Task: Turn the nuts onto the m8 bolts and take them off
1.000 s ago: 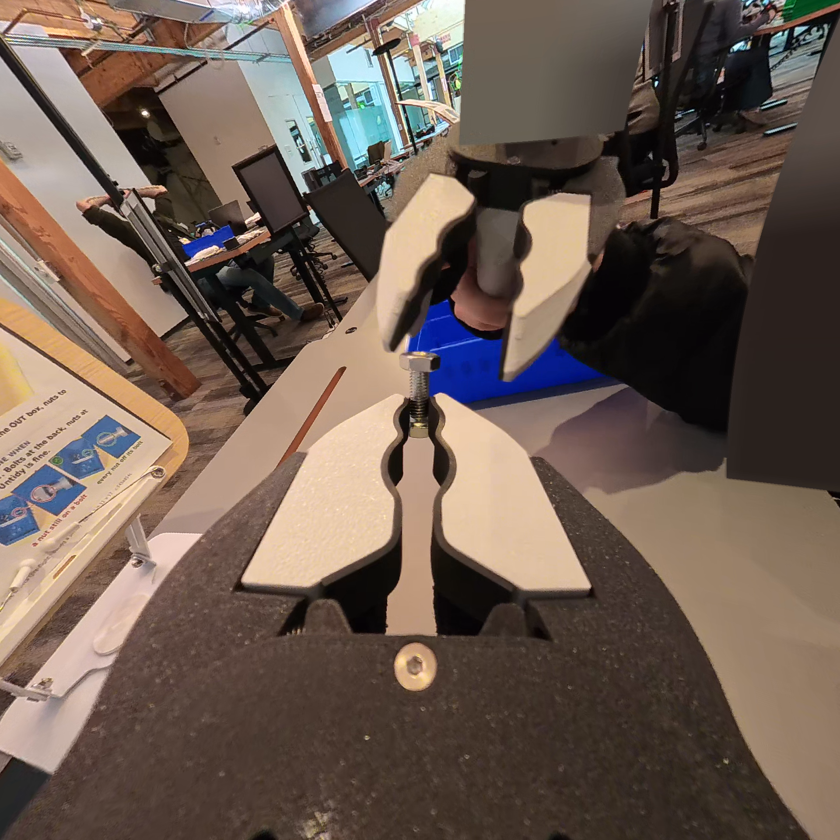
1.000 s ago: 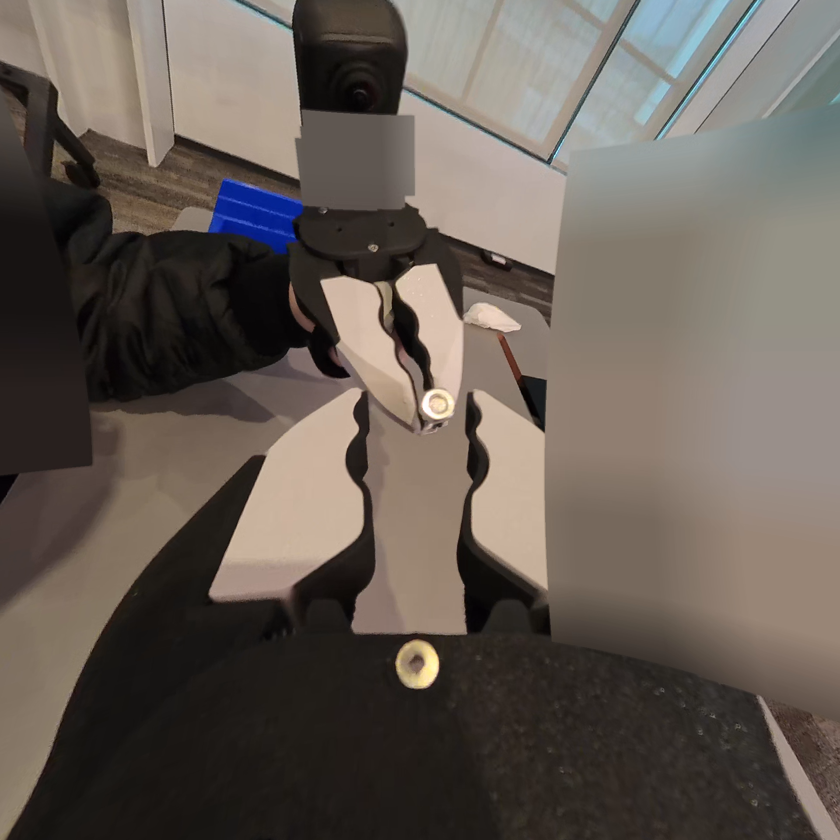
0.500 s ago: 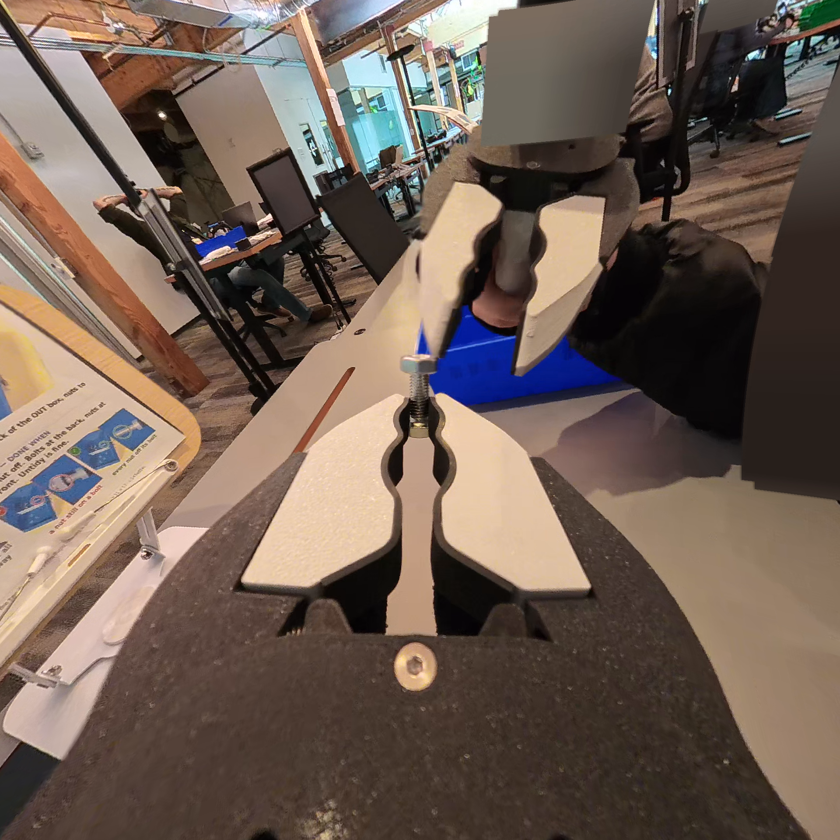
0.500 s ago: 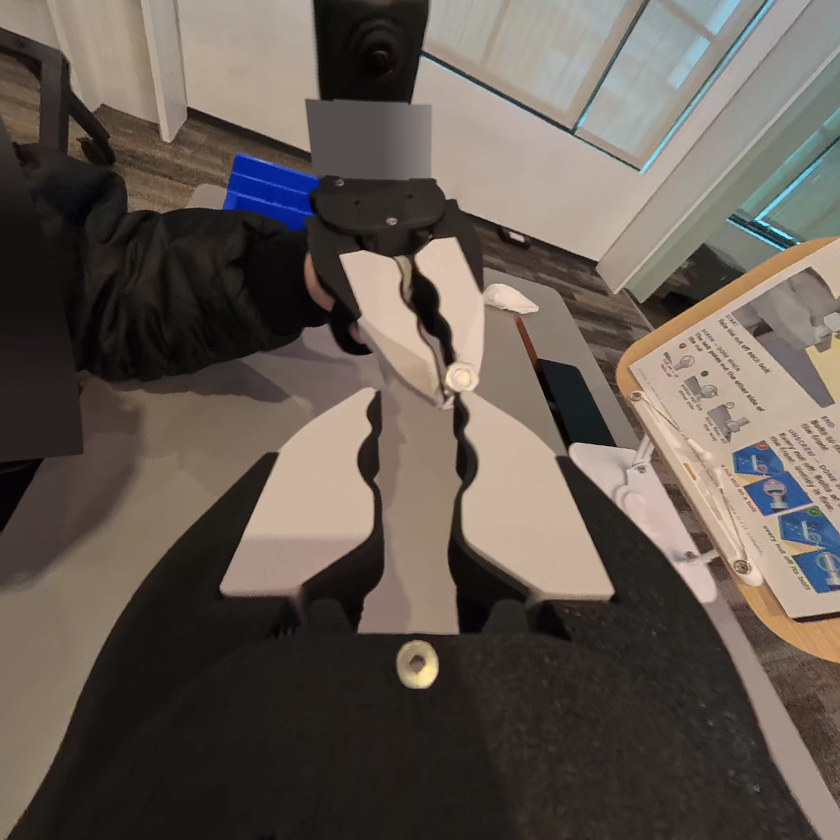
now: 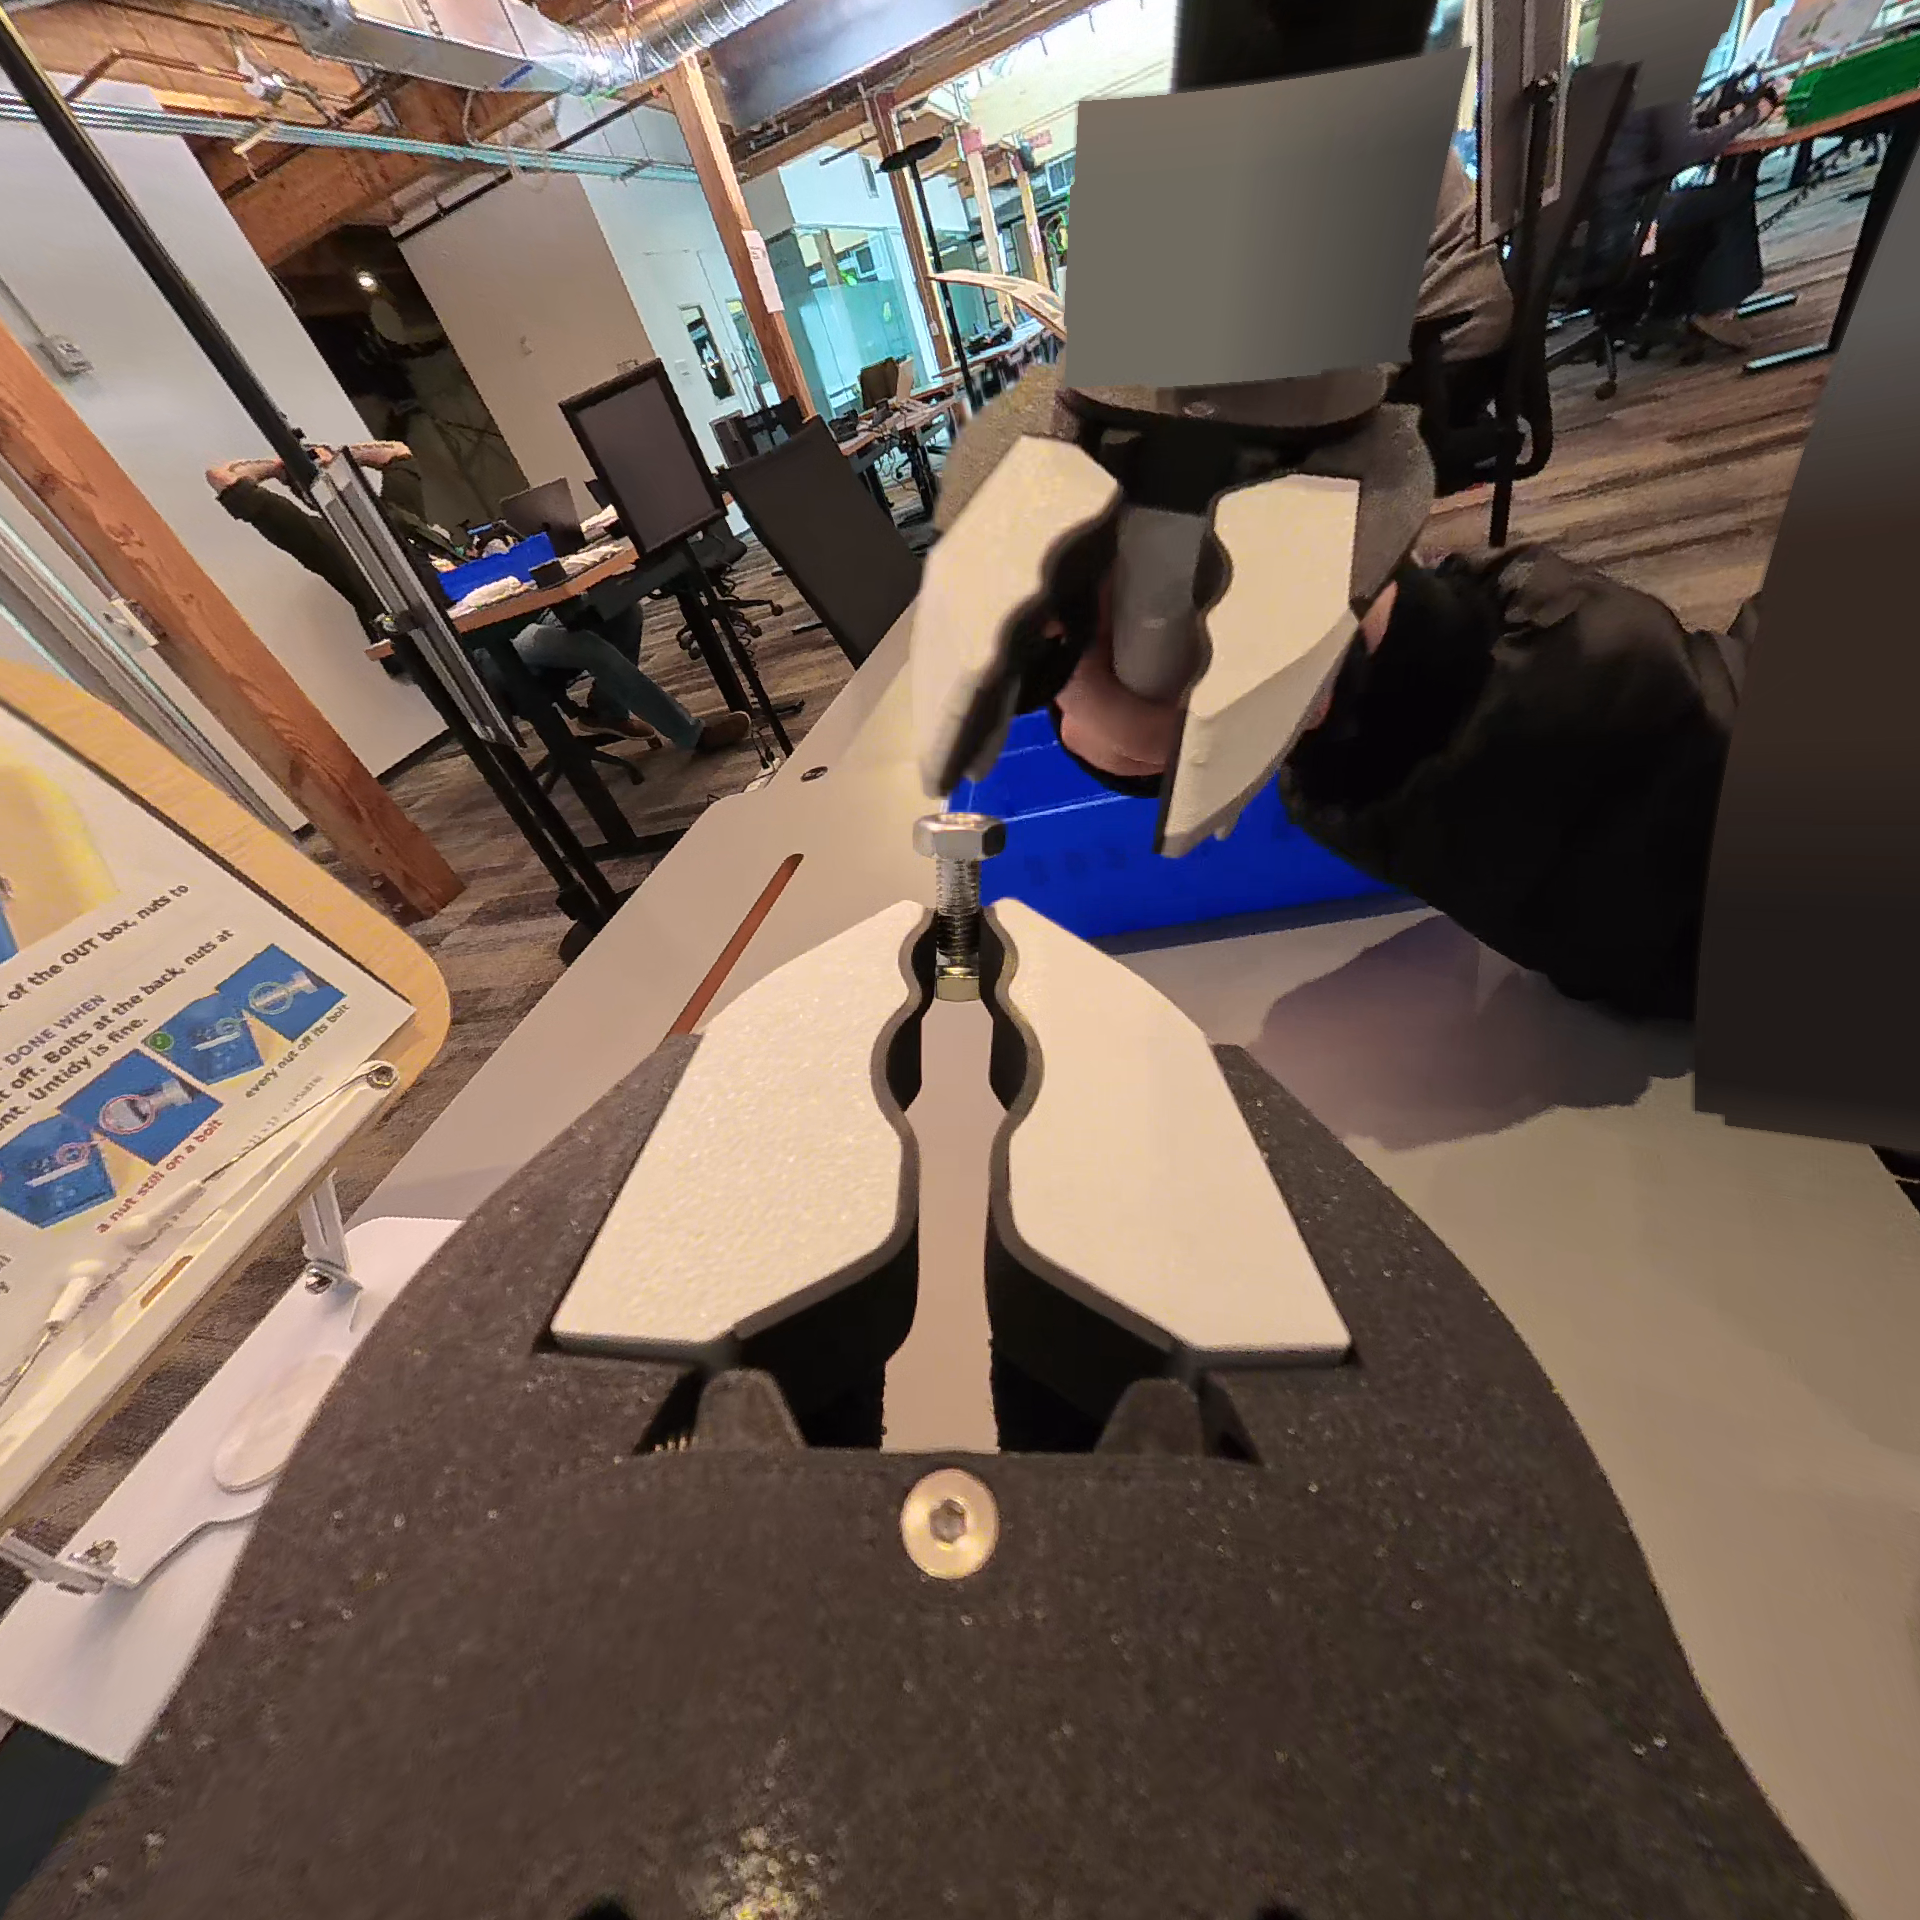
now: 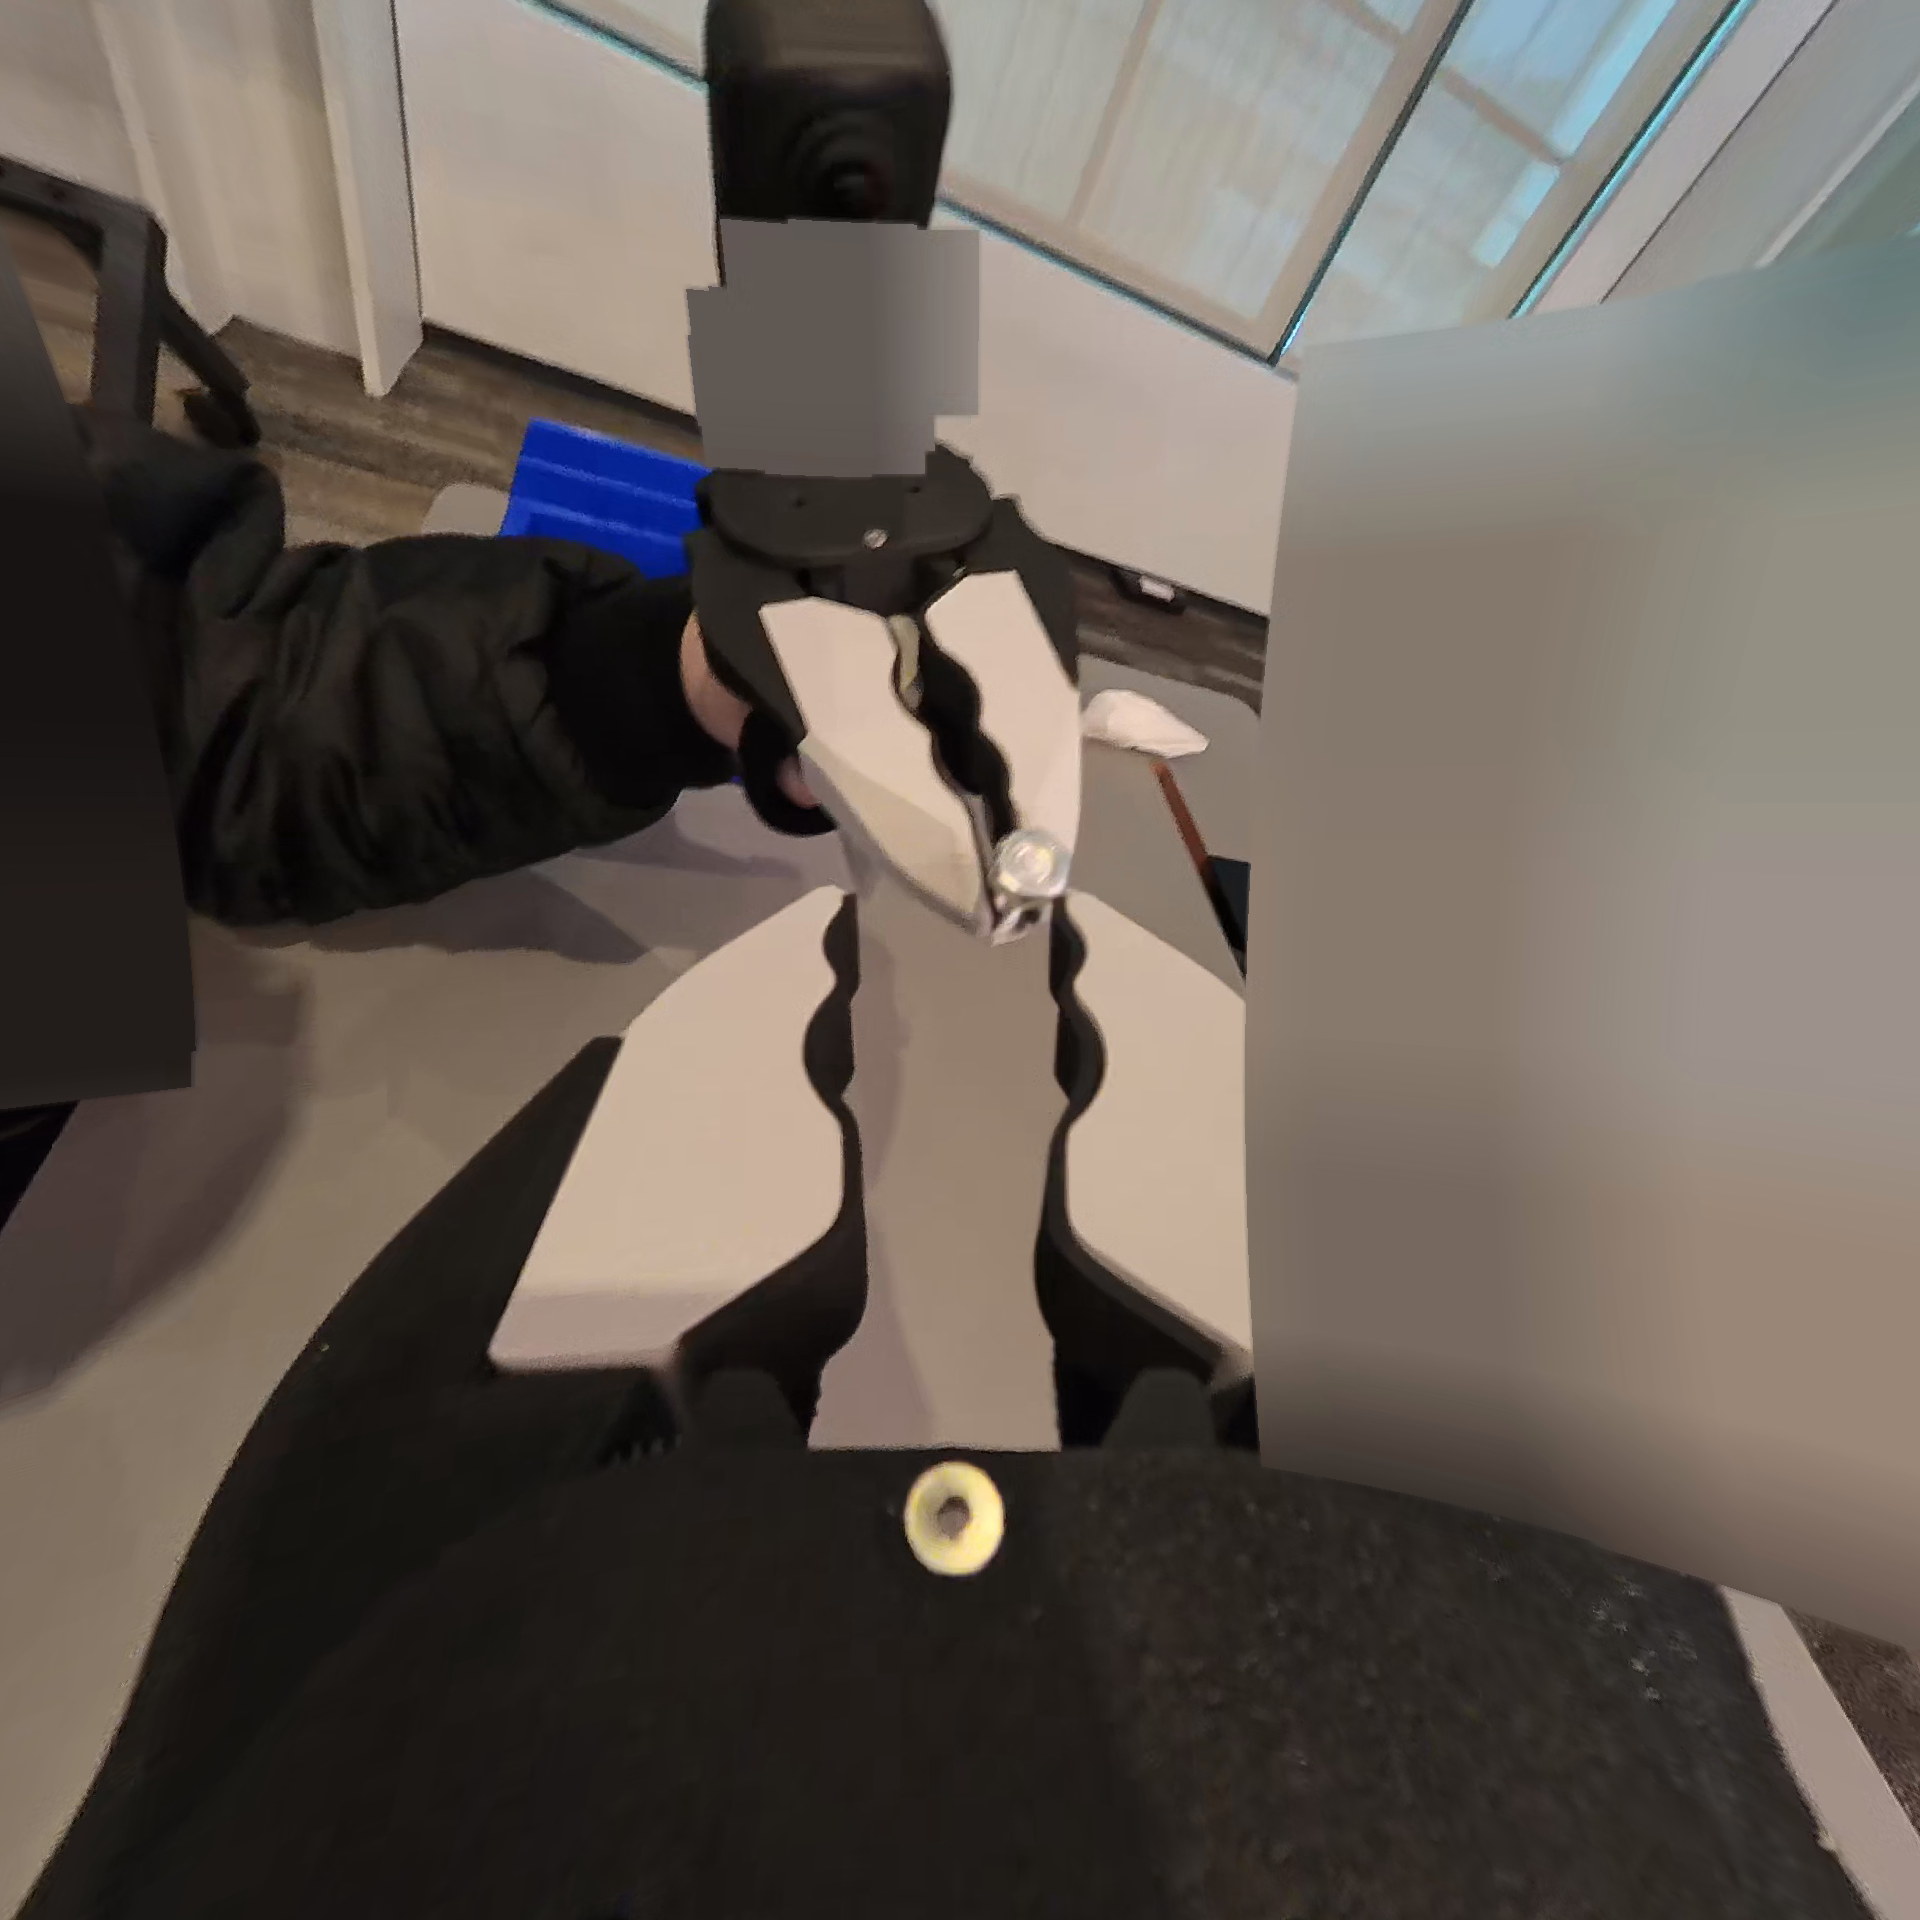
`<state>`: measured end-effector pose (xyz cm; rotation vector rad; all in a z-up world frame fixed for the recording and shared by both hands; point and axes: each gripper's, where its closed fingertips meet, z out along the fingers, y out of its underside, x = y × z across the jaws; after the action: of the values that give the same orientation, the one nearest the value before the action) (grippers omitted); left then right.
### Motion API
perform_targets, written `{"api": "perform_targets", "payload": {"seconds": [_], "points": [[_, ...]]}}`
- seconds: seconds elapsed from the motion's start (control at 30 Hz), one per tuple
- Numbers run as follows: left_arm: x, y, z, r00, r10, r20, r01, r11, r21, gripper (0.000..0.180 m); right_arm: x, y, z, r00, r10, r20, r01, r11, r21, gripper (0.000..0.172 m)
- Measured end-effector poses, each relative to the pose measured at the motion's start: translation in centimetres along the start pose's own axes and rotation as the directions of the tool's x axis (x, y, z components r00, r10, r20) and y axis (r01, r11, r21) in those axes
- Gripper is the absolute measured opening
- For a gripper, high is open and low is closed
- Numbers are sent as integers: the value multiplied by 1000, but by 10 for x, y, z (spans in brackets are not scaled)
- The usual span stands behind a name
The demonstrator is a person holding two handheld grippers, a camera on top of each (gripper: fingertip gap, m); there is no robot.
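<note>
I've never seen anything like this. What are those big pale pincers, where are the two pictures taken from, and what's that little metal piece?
No robot here: a person holds one hand-operated claw in each hand, and a camera on each claw looks forward along its two pale fingers. So each picture shows its own claw large at the bottom and the other claw facing it farther off.

The left claw is closed on a small steel bolt, which stands upright with its hexagonal head on top and a nut low on its thread. The right claw is open and holds nothing; it hangs near the bolt's head.

They work above a grey table. A blue bin stands behind, and an instruction sheet at the left.
</note>
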<state>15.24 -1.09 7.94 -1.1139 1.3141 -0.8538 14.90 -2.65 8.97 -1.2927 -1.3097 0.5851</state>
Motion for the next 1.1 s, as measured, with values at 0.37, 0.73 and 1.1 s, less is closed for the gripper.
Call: {"api": "perform_targets", "payload": {"seconds": [0.37,0.73,1.1], "points": [[-1,1,0,1000,-1,5,1,1000,-2,7,-1,-1,-2,1000,4,10,-4,1000,0,30],[-3,-1,-2,1000,-9,11,9,1000,10,7,-9,-1,-2,998,1,58,-1,1000,-10,24],[-4,0,-1,1000,-1,21,1,1000,-2,7,-10,3,0,998,12,62,-11,1000,-27,28]]}}
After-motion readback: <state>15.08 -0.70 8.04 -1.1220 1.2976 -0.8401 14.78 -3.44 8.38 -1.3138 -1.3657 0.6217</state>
